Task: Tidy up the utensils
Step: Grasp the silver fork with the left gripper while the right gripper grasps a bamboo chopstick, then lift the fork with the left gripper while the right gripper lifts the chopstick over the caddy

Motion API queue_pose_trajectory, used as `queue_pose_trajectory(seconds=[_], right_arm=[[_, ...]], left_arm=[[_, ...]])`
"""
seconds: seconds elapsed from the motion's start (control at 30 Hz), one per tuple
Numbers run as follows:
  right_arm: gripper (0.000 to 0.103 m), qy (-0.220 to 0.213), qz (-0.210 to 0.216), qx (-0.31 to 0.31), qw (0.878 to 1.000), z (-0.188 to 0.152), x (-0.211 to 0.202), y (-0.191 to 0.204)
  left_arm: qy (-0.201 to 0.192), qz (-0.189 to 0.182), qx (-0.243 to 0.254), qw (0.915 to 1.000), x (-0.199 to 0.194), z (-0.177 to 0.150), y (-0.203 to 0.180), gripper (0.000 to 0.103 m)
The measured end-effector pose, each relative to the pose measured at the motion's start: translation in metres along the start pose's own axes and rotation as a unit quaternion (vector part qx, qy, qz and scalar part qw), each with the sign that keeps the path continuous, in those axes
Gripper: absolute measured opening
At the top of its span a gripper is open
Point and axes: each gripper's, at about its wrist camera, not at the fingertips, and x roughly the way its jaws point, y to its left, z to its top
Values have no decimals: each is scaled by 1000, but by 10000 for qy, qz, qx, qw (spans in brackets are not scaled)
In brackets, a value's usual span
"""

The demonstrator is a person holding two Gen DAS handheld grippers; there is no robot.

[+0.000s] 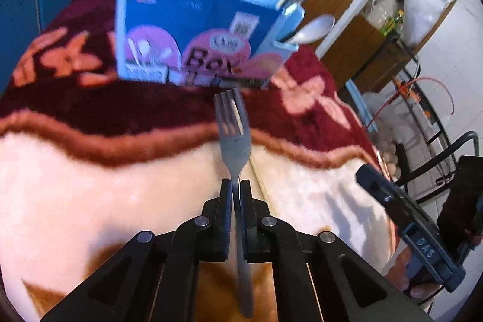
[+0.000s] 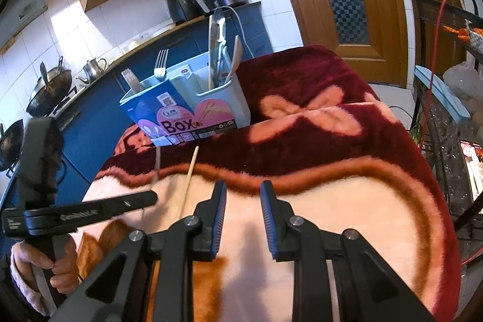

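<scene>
Between my left gripper (image 1: 236, 192) jaws a fork (image 1: 233, 129) sits clamped, tines toward the upper-frame box (image 1: 193, 29) for slotting; right gripper (image 2: 243, 195) gapes empty.

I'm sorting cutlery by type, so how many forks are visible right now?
3. One fork is clamped in the left gripper above the blanket. Two more stand tines-up in the utensil box: one further back, one at its left end. Others may be hidden inside.

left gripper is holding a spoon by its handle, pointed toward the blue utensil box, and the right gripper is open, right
Not quite: it is a fork, not a spoon. The left wrist view shows its tines, with the left gripper shut on its handle, pointed toward the blue utensil box. The right gripper is open, as the right wrist view shows.
</scene>
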Motion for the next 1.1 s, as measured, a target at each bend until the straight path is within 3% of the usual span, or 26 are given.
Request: queue_pose_trajectory(seconds=[0.13,0.33,0.77,1.1], right_arm=[[26,204,81,-97,9997,2,8,10],[26,534,107,-364,9979,6,21,29],[26,1525,118,-986,9833,17,65,77],[26,2340,-232,-1050,9663,25,104,90]], left_arm=[[-536,211,87,9983,-25,-1,6,4],[-1010,215,-4,9947,-54,-3,26,4],[-1772,197,28,9840,-96,-9,45,4],[-2014,142,-37,9794,-111,-9,58,4]])
